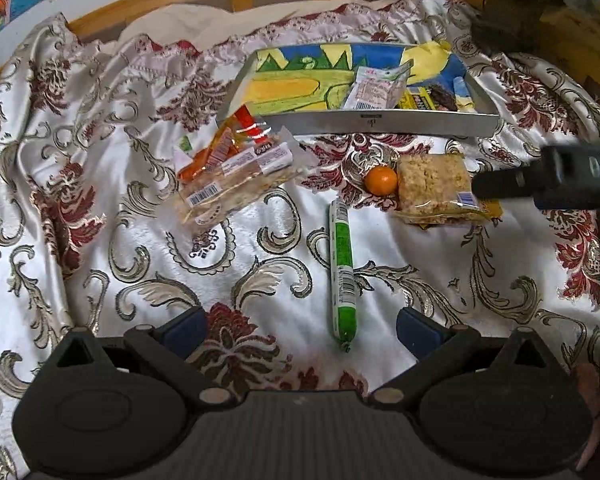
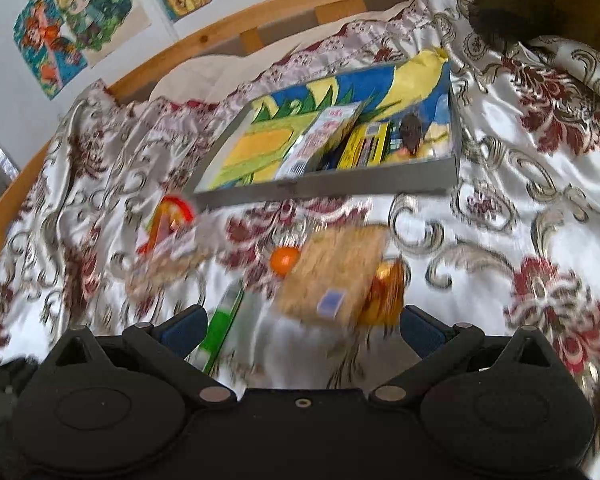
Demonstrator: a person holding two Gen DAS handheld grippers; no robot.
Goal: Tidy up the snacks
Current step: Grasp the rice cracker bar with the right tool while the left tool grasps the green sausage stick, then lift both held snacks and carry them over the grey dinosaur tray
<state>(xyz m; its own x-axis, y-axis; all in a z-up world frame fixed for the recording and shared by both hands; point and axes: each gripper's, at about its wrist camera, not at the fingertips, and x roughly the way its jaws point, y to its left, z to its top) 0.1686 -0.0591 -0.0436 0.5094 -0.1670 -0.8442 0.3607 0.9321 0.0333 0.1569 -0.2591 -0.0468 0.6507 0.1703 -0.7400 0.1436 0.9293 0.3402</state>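
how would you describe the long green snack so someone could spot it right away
Start at the shallow grey tray with the colourful drawing inside, lying on the floral cloth. Come toward the camera, past the small orange ball. The green and white tube lies alone there, the only long thin item.

Two wrist views, low over the bedspread (image 1: 100, 200), facing the tray (image 1: 380, 124) — shared snacks midway, right view blurred

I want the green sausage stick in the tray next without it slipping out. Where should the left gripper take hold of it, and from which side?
Grip the green sausage stick at mid-length, across its narrow width, coming straight down from above. It lies flat on the cloth, pointing away from the open left gripper, clear of the orange ball. Its tapered ends would probably slip.
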